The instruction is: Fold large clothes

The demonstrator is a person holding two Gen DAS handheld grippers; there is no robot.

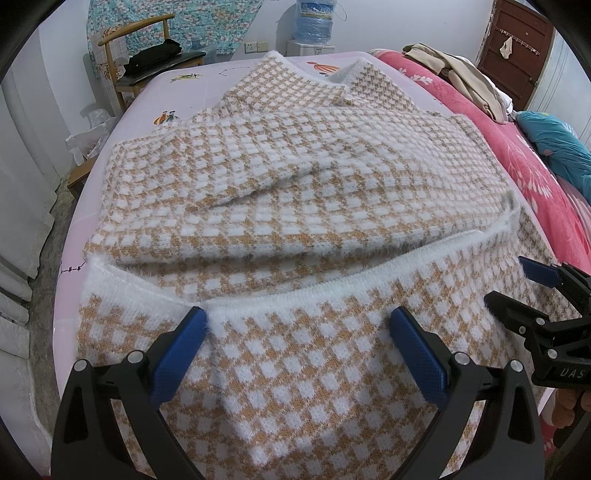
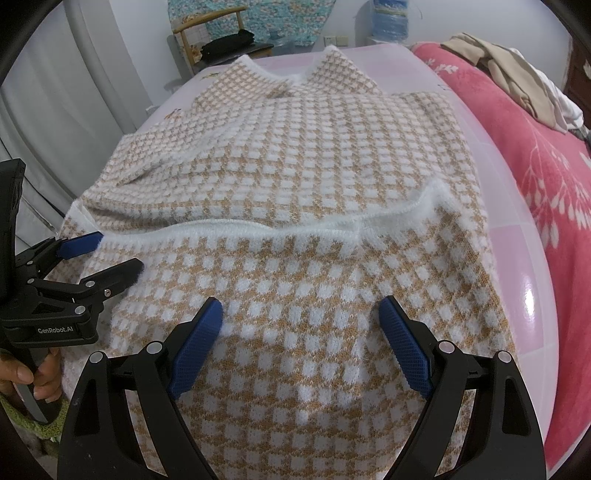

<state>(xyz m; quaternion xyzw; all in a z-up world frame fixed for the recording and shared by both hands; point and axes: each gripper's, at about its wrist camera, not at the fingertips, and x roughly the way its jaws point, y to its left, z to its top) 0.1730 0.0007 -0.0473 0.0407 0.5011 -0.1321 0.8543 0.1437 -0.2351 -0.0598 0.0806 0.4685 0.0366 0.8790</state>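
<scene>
A tan and white checked sweater [image 1: 295, 177] lies spread on the pink bed sheet [image 1: 147, 96]. Its sleeves are folded across the body, and its lower part is turned up so the fuzzy white hem band [image 1: 332, 273] runs across the middle. My left gripper [image 1: 297, 323] hovers open over the folded lower part with nothing between its blue pads [image 1: 177, 358]. In the right wrist view the sweater [image 2: 303, 155] fills the frame and my right gripper [image 2: 301, 308] is also open over the fold. Each gripper shows in the other's view: the right gripper [image 1: 515, 286] and the left gripper [image 2: 110, 254].
A red flowered blanket [image 1: 535, 184] covers the bed's right side, with beige clothes [image 1: 461, 74] and a teal pillow [image 1: 554, 140] on it. Behind the bed stand a wooden chair [image 1: 140, 55] with a black bag and a water bottle [image 1: 314, 22]. A hand [image 2: 22, 373] holds the left gripper.
</scene>
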